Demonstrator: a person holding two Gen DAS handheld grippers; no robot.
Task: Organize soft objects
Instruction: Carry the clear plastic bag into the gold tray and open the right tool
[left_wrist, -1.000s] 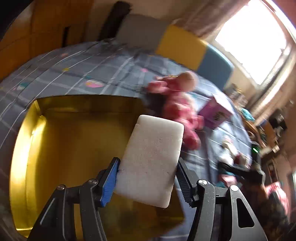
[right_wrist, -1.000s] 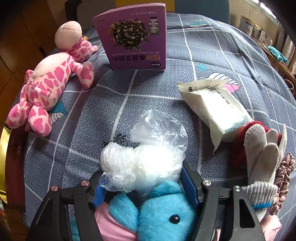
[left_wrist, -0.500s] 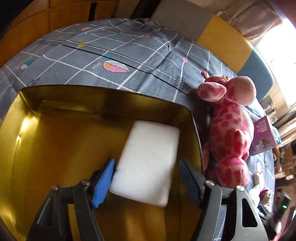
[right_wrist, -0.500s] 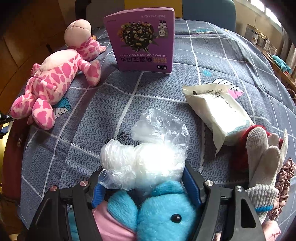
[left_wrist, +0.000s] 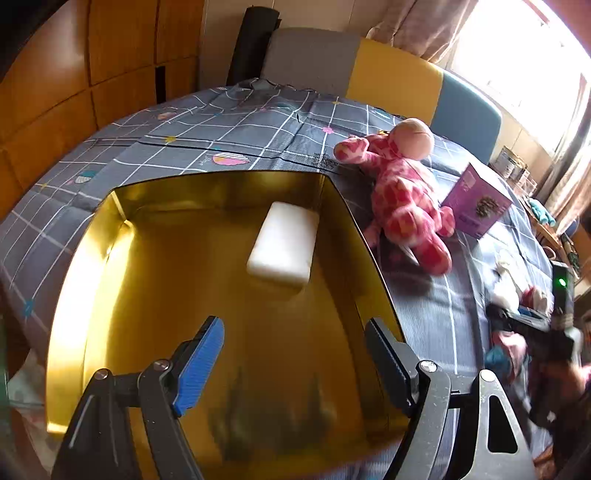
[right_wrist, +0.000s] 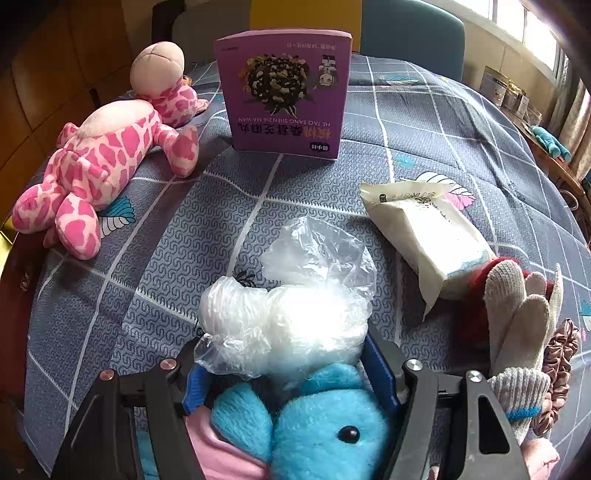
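**White sponge in gold box**

White sponge (left_wrist: 282, 243) lies on gold box (left_wrist: 88, 266) floor, clear of left gripper (left_wrist: 293, 356), jaws opening, nothing between. Right gripper (right_wrist: 286, 363) straddles plastic bag (right_wrist: 291, 317); grip unclear. Purple carton (right_wrist: 284, 92) reads "HE TAO SANG SHEN ZHI MA WAN", upside down.

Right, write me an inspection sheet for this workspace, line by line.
Surface: grey checked bedspread, covering the bed.
Job's things: white sponge block lies in gold box; pink plush giraffe, bagged white wad, blue plush, knit gloves, tissue pack outside.
Clutter: purple carton, upright.
Grippers: left tongs opening, nothing between them; right tongs closing around the bagged wad.
Cables: nothing seen.
Surroundings: padded headboard, window.
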